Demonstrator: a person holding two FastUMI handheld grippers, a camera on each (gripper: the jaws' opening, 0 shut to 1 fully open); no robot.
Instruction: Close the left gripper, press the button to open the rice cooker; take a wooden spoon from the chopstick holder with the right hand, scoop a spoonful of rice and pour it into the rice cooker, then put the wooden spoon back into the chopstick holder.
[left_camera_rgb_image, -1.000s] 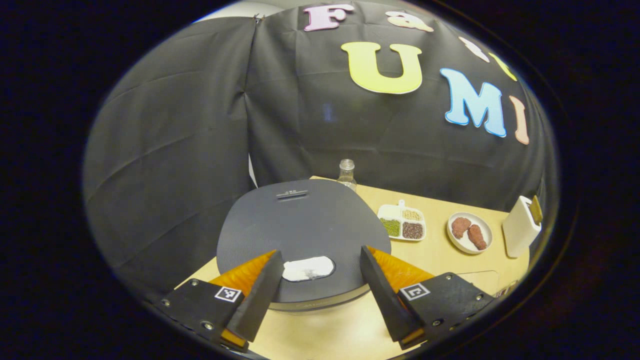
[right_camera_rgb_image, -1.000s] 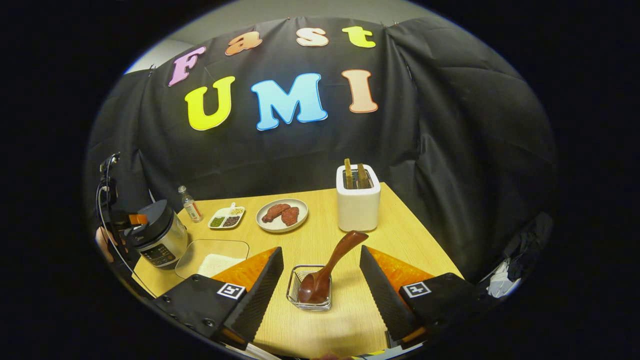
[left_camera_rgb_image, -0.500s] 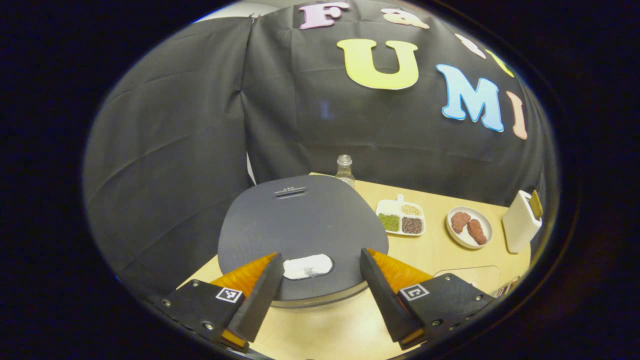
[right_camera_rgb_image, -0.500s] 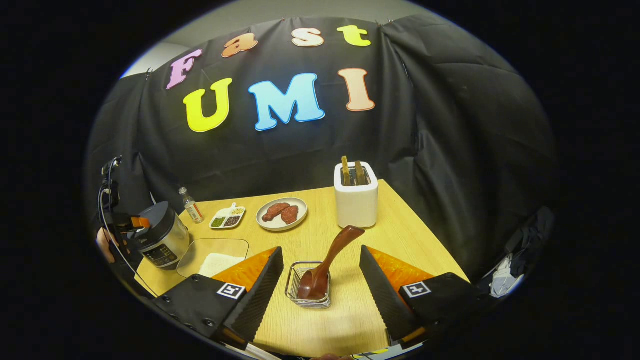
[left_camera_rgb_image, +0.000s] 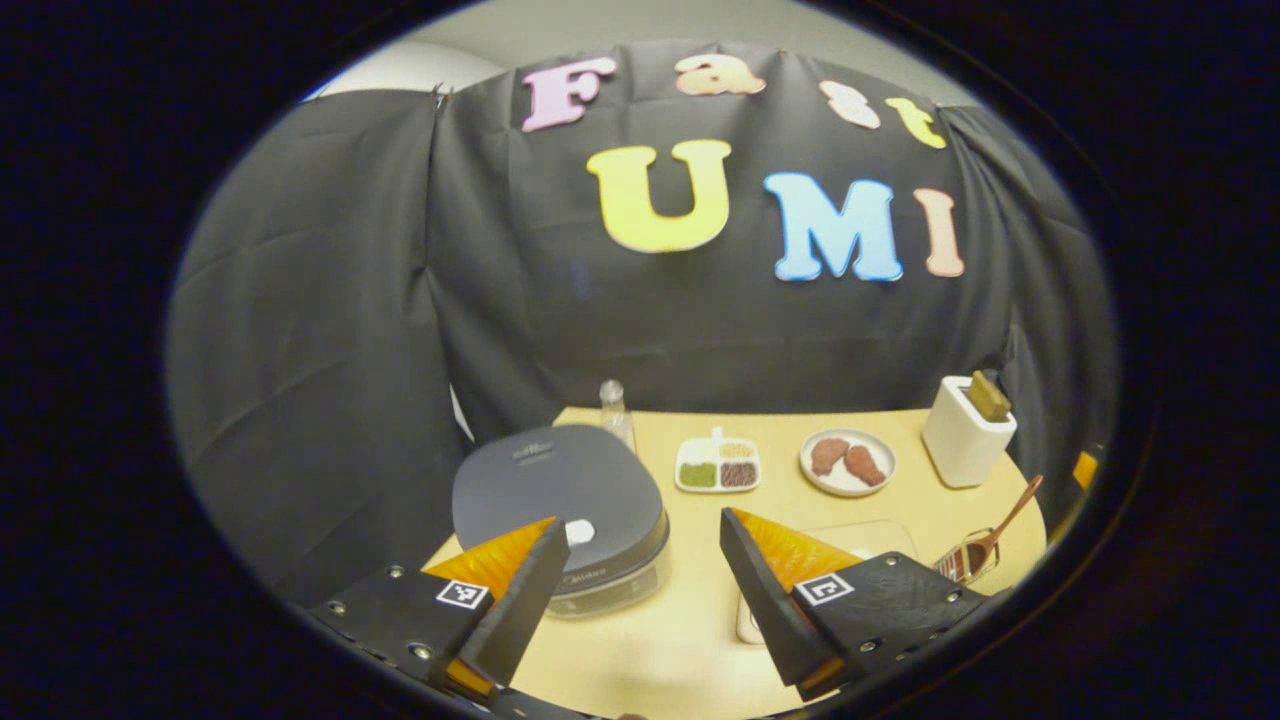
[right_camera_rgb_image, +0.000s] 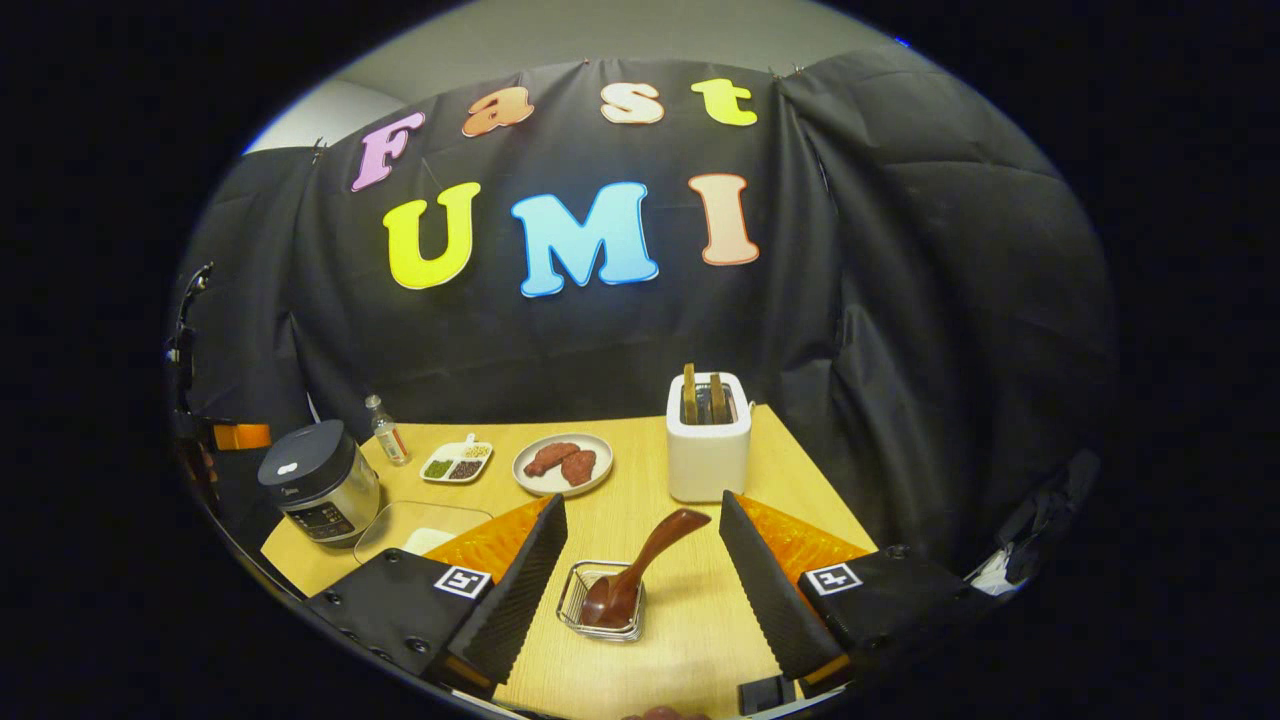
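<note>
The left gripper (left_camera_rgb_image: 640, 590) hangs above the near edge of the wooden table (left_camera_rgb_image: 880, 515) with its two dark fingers spread wide and nothing between them; each finger block carries a small square black-and-white marker. Just past its left finger (left_camera_rgb_image: 515, 605) stands the rice cooker (left_camera_rgb_image: 560, 510), lid down, a small white button (left_camera_rgb_image: 579, 532) near the front of the dark grey lid; there is a line of small lettering on the lid's front rim and another mark near its back, both too small to read. Behind the cooker stands a clear bottle (left_camera_rgb_image: 616, 412), and to its right a white divided dish (left_camera_rgb_image: 718, 466) of green, pale and dark grains, then a white plate (left_camera_rgb_image: 847, 462) with two brown pieces, then a white toaster (left_camera_rgb_image: 967, 437). The right gripper (right_camera_rgb_image: 640, 600) is likewise wide apart and empty, low over the table, with the wire chopstick holder (right_camera_rgb_image: 600, 613) lying between its fingers on the tabletop. The wooden spoon (right_camera_rgb_image: 640, 565) sits in that holder, bowl down, handle leaning up and to the right, touching neither finger. In the right gripper view a clear container of white rice (right_camera_rgb_image: 420, 530) lies beside the cooker, partly behind the gripper's left finger (right_camera_rgb_image: 520, 590). The cooker's front panel there is too small to read.
</note>
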